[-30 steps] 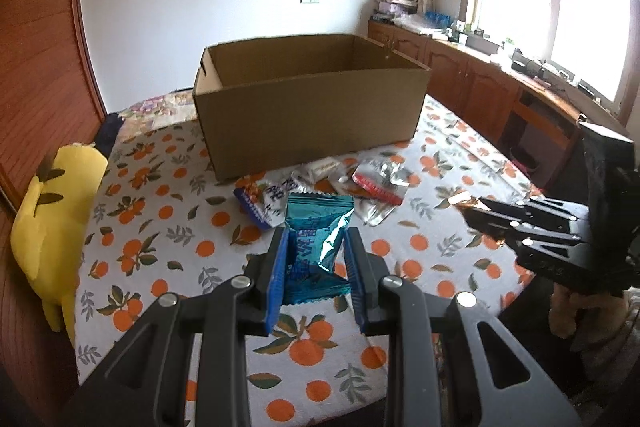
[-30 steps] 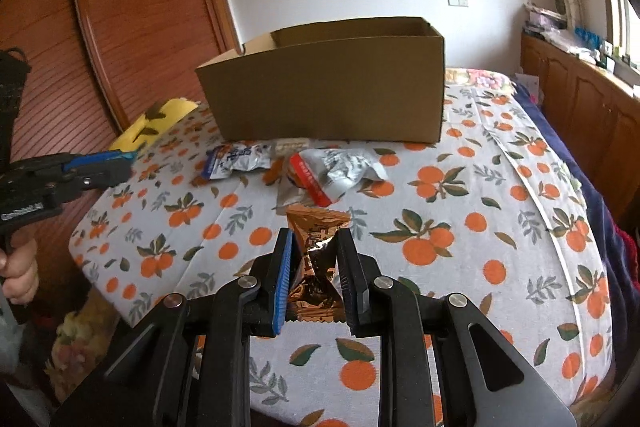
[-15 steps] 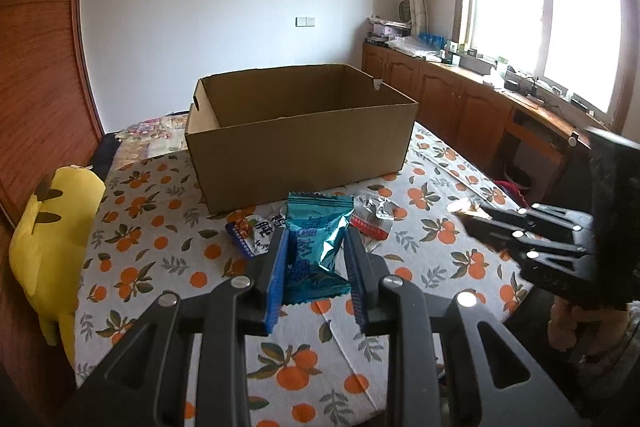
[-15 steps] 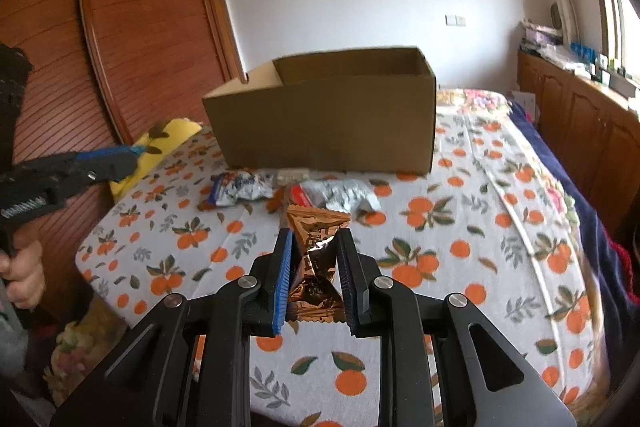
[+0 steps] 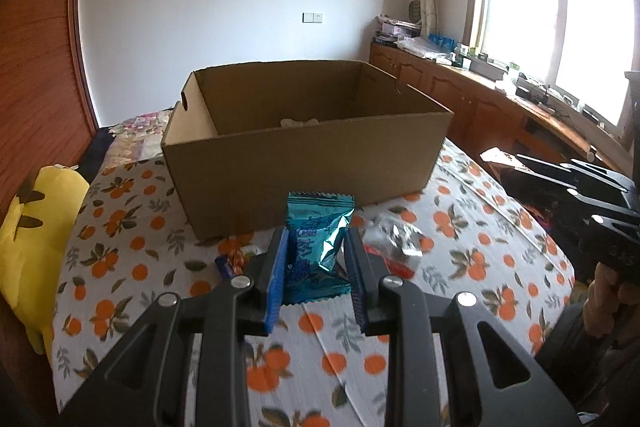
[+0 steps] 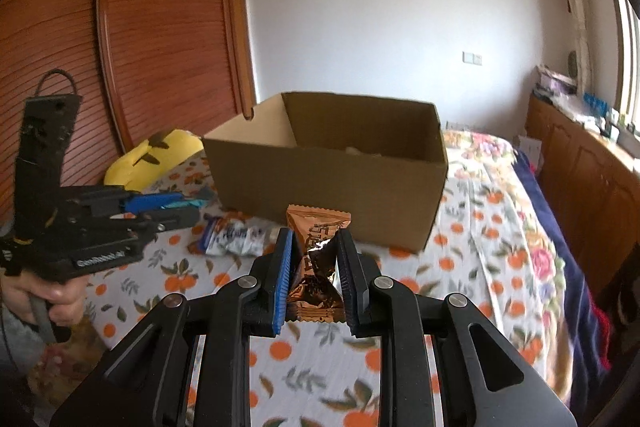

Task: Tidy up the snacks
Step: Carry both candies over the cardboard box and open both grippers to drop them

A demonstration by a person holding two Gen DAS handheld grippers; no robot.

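My left gripper (image 5: 318,239) is shut on a teal snack packet (image 5: 316,239) and holds it above the table, in front of the open cardboard box (image 5: 304,155). My right gripper (image 6: 314,239) is shut on a brown snack packet (image 6: 316,259), also raised before the box (image 6: 332,183). Something pale lies inside the box (image 5: 300,123). A silver and red packet (image 5: 396,247) and a blue and white packet (image 6: 236,239) lie on the table by the box's near side. The right gripper shows in the left wrist view (image 5: 520,163), the left gripper in the right wrist view (image 6: 176,207).
The table wears an orange-print cloth (image 5: 120,247). A yellow plush toy (image 5: 32,239) sits at its left edge. Wooden cabinets (image 5: 480,107) run under the window on the right. A wooden door (image 6: 160,47) stands behind the left side.
Both grippers have risen and moved toward the box with their packets. The box's inside now shows in both views.
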